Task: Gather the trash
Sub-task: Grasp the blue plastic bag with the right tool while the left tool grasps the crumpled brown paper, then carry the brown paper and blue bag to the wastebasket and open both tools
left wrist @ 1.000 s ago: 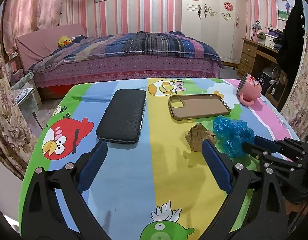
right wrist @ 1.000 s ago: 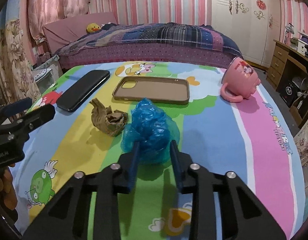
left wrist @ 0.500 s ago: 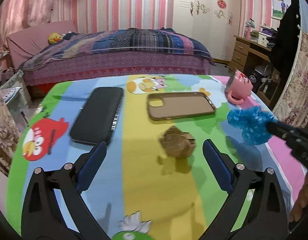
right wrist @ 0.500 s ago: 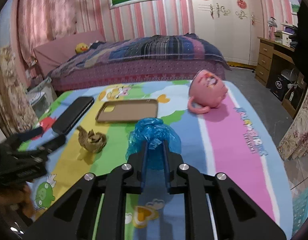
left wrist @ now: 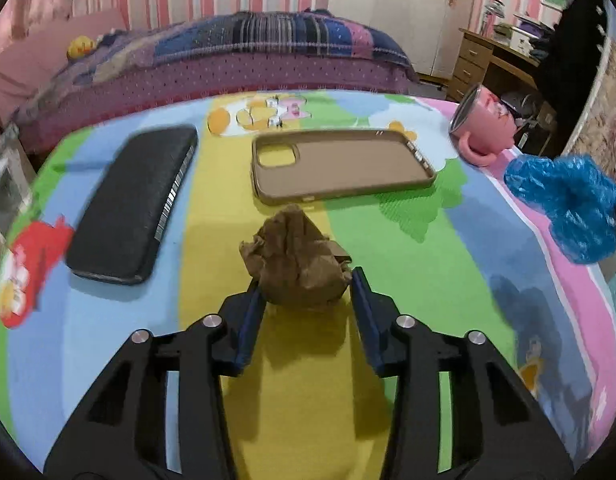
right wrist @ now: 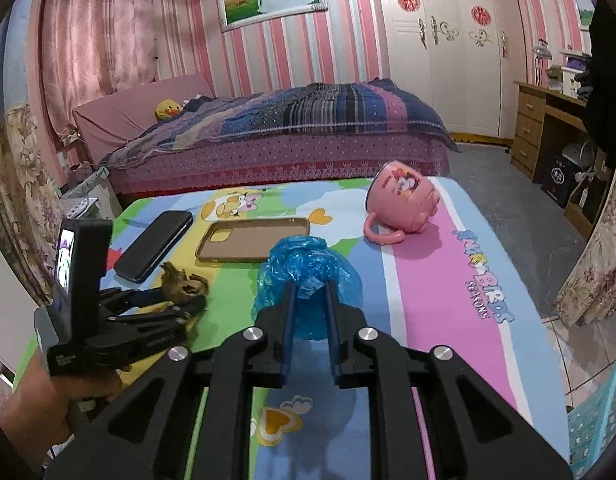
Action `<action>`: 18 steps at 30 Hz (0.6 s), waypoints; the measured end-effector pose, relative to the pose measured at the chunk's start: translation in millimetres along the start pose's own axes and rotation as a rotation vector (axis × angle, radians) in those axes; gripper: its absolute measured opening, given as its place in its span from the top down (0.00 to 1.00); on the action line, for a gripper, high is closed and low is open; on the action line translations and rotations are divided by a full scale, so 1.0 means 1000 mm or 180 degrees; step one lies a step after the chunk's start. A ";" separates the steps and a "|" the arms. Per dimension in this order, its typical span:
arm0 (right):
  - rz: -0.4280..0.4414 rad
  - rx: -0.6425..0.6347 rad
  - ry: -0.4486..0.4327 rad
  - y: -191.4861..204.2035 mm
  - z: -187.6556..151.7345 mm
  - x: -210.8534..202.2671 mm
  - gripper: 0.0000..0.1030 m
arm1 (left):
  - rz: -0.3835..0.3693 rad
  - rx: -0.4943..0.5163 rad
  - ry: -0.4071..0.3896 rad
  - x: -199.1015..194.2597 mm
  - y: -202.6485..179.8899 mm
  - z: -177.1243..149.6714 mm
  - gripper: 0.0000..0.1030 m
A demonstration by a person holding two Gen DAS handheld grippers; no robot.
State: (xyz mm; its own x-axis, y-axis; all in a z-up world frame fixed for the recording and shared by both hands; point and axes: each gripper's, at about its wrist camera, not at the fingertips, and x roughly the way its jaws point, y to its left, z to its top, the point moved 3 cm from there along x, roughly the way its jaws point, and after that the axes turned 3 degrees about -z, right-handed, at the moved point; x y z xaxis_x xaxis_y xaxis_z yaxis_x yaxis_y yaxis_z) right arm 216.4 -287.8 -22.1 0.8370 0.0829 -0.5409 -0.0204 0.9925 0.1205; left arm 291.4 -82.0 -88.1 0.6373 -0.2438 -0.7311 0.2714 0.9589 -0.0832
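A crumpled brown paper wad [left wrist: 297, 260] lies on the colourful cartoon tablecloth [left wrist: 408, 264]. My left gripper [left wrist: 305, 280] has its fingers closed in around the wad, touching both its sides. In the right wrist view the wad [right wrist: 183, 284] sits between the left gripper's fingers [right wrist: 163, 304]. My right gripper [right wrist: 310, 292] is shut on a crumpled blue plastic bag [right wrist: 308, 268] and holds it above the table. The bag also shows at the right edge of the left wrist view [left wrist: 568, 204].
A black phone [left wrist: 135, 200], a tan phone case [left wrist: 340, 164] and a tipped pink mug [left wrist: 484, 124] lie on the table's far half. A bed [right wrist: 287, 132] stands beyond. A turquoise basket [right wrist: 600, 416] shows low at the right, off the table's edge.
My left gripper moved forward and closed its fingers around the brown paper wad. My right gripper lifted the blue bag higher and drew back to the right.
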 end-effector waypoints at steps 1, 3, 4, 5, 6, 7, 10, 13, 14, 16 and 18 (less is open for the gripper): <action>0.0015 0.0019 -0.0048 -0.002 0.000 -0.009 0.86 | -0.0001 0.0027 -0.0098 -0.013 -0.003 0.002 0.60; 0.0032 0.0025 -0.0107 -0.003 -0.001 -0.020 0.86 | -0.0010 0.0087 -0.0361 -0.047 -0.012 0.004 0.60; 0.0031 0.0025 -0.0156 -0.004 -0.001 -0.030 0.86 | 0.0014 0.0118 -0.0449 -0.059 -0.015 0.004 0.60; 0.0031 0.0021 -0.0209 -0.005 -0.002 -0.039 0.86 | 0.0051 0.0154 -0.0573 -0.077 -0.019 0.003 0.60; 0.0031 0.0014 -0.0247 -0.005 -0.003 -0.046 0.86 | 0.0098 0.0184 -0.0693 -0.095 -0.021 0.001 0.60; 0.0022 -0.0001 -0.0298 -0.005 -0.003 -0.054 0.86 | 0.0132 0.0192 -0.0759 -0.104 -0.022 -0.001 0.60; -0.0001 -0.0024 -0.0405 -0.006 0.000 -0.069 0.86 | 0.0143 0.0077 -0.0954 -0.133 -0.019 -0.006 0.60; -0.0044 -0.0005 -0.0455 -0.009 0.003 -0.074 0.86 | 0.0190 0.0011 -0.1041 -0.145 -0.014 -0.005 0.60; -0.0058 0.0018 -0.0454 -0.011 0.003 -0.074 0.86 | 0.0177 -0.0010 -0.1063 -0.148 -0.013 -0.006 0.60; -0.0078 0.0045 -0.0450 -0.013 0.003 -0.074 0.86 | 0.0168 -0.0052 -0.1105 -0.152 -0.010 -0.004 0.60; -0.0114 0.0053 -0.0458 -0.016 0.002 -0.079 0.86 | 0.0154 -0.0060 -0.1109 -0.153 -0.009 -0.003 0.60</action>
State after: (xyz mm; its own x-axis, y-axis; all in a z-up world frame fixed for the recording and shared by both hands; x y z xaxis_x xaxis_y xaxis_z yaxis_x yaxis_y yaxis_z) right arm 151.7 -310.0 20.6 0.9068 0.0326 -0.4204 0.0189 0.9929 0.1177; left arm 189.4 -53.2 22.3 0.8578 -0.2299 -0.4598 0.2235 0.9722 -0.0691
